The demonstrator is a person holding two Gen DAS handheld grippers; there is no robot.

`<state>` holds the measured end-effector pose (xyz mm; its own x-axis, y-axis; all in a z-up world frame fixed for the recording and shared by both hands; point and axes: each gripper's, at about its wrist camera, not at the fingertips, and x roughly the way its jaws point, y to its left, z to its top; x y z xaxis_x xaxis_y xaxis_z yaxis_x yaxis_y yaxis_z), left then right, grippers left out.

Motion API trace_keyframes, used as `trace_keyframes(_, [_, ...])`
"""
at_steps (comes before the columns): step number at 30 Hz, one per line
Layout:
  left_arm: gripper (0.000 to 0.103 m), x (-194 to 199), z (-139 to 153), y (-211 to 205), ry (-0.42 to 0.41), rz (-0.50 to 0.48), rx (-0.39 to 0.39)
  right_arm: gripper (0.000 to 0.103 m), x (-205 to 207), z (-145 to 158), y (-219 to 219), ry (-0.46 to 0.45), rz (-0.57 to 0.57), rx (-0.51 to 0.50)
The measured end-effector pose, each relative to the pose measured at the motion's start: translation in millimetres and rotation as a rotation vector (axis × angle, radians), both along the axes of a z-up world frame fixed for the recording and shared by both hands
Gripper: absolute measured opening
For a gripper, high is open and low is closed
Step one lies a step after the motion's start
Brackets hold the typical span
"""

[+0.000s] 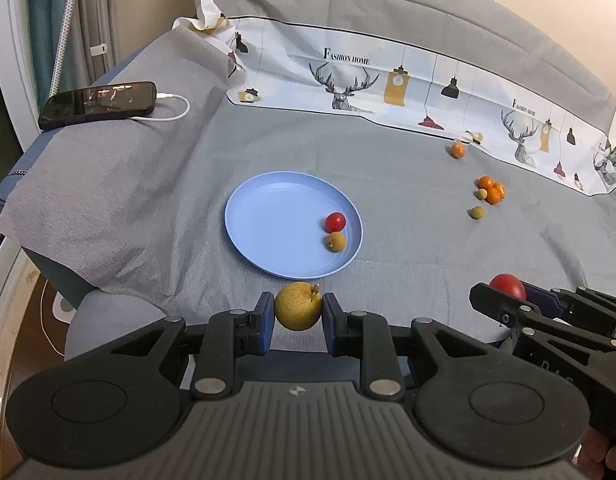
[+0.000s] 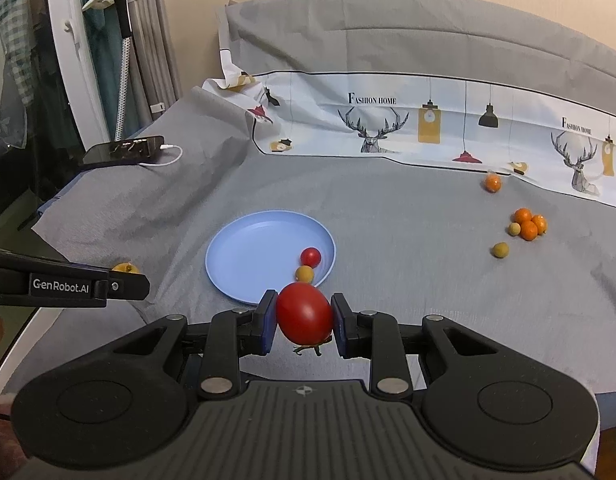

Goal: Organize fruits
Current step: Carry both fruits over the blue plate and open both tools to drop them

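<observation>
While upright in the right tool (image 2: 304, 322), tomato (image 2: 304, 312), stem down

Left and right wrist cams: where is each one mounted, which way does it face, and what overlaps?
Left wrist: sits behind the left claw, looking over the yellow-brown fruit to the blue plate; right claw at right edge.
Right wrist: sits behind the right claw gripping the red tomato, facing the same plate; left claw's finger at left edge.
Shared: plate, phone, orange fruit cluster.
</observation>
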<state>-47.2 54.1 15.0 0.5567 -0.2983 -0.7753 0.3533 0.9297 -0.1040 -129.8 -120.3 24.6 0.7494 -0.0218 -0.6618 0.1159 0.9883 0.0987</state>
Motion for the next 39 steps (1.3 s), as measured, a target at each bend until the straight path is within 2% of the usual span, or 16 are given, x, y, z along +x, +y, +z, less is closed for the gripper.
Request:
trace_keyframes(10, [0.027,22.4,-5.4,0.6,0.028,0.021,0.006,0.030,12.4,-9.5,-1.5,0.023,0.004,-0.009])
trace_keyframes(23, [0.027,93.9,-9.0,-16.5,0.033,0.058,0.027,0.030,63.1,-32.2,-12.1,0.079,-0.020,0.019])
trace_keyframes(29, [0.027,140.4,-33.7,-35.6,0.083,0.062,0.060,0.030,105.6,-49.1,-13.5,0.101,0.003,0.039])
trace_keyframes(39, [0.027,208.8,-95.4,-69.4,0.144,0.049,0.178,0.030,180.4,-104.6,-17.3,0.174,0.065,0.042])
